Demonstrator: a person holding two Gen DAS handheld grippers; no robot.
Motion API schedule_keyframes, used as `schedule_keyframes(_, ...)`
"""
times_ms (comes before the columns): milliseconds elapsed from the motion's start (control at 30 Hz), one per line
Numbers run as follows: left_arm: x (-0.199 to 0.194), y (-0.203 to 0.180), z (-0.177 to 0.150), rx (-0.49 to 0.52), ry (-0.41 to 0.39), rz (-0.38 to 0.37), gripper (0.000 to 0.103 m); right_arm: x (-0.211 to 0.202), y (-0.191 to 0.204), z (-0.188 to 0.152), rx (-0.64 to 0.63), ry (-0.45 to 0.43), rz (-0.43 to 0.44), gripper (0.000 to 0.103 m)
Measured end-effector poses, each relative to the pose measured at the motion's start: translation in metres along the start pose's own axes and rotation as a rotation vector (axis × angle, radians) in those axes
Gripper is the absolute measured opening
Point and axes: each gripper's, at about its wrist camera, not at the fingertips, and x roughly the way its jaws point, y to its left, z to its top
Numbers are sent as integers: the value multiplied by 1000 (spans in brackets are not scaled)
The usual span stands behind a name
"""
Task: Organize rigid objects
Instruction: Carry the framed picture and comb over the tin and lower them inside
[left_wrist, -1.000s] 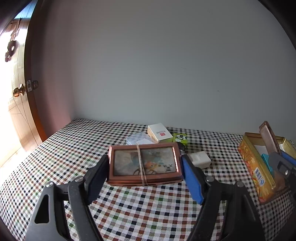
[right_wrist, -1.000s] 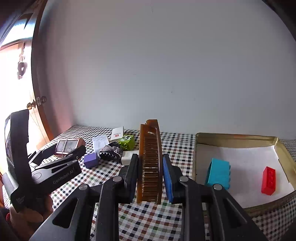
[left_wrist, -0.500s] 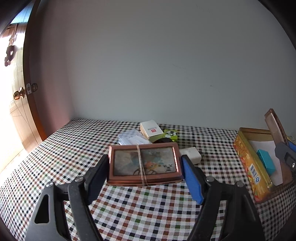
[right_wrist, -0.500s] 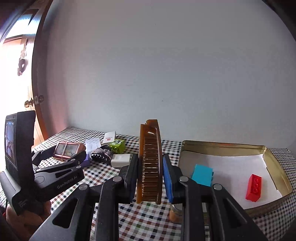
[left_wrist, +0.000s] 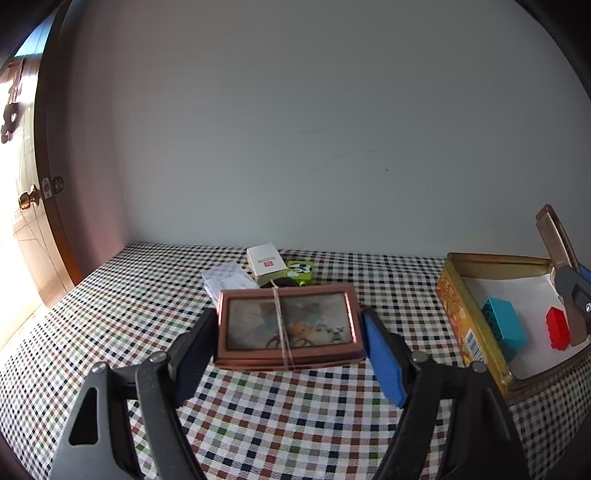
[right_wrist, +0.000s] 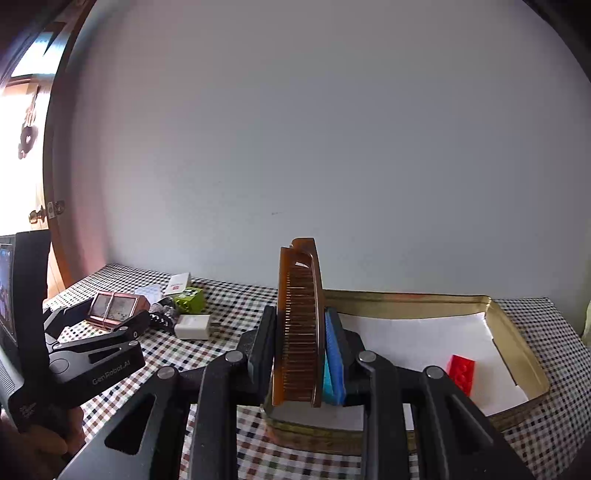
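While the left gripper (left_wrist: 288, 332) pinches a copper-framed case (left_wrist: 288, 326) bound with a rubber band, its fingers (left_wrist: 382, 354) pressed against the two short ends, it holds that case above the checkered surface (left_wrist: 110, 314), left of the gold tin (left_wrist: 465, 328). Behind the case, further from the tin's left wall, lie a white box (left_wrist: 266, 260), a green box (left_wrist: 301, 269) and a white charger (right_wrist: 192, 326). The right gripper (right_wrist: 301, 347) clamps a brown comb (right_wrist: 299, 325) upright on edge over the tin's near left corner. Inside the tin rest a blue brick (left_wrist: 506, 328) and a red brick (right_wrist: 460, 373) on white paper. The step in hand looks like delivery: the comb likely needs lowering onto the paper before the fingers part, and the case must then travel rightward over the tin's wall.
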Motion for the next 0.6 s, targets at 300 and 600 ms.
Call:
schedule_keyframes(300, -5, -24, 7, 21, -14, -22, 77, -7, -33, 1, 15, -19, -49, 28)
schedule_keyframes(600, -13, -53, 17, 44, -42, -62, 77, -12, -61, 3, 37, -31, -93, 28)
